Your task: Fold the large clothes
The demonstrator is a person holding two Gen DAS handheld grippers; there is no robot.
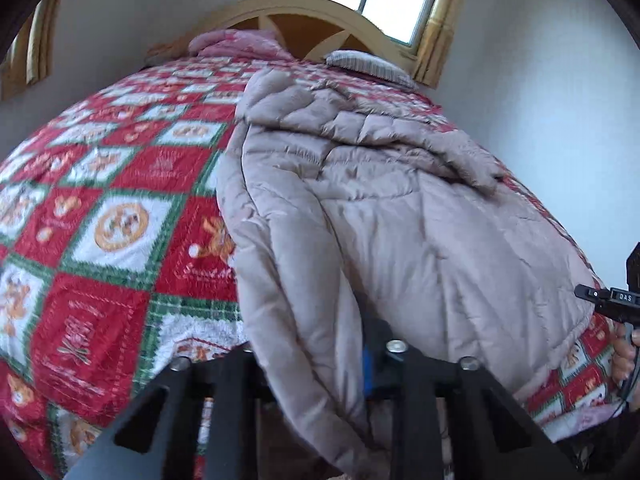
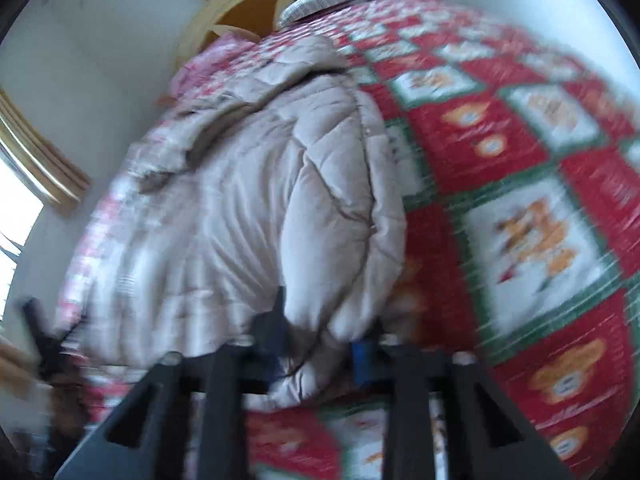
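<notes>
While the puffy beige coat lies on the bed's red-and-white patchwork quilt, its long axis runs from 6 toward 12 o'clock, hood end by the headboard. Going left to right, the left hand-held gripper pinches the hem edge dangling at 6 o'clock. The right hand-held gripper clamps a padded fold, likewise at 6 o'clock. Quilted, slippery-looking fabric, thick and bulky. Both sit equally near.

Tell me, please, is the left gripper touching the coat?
Touching: in the left wrist view the coat hem passes between the left gripper fingers, apparently pinched.
</notes>
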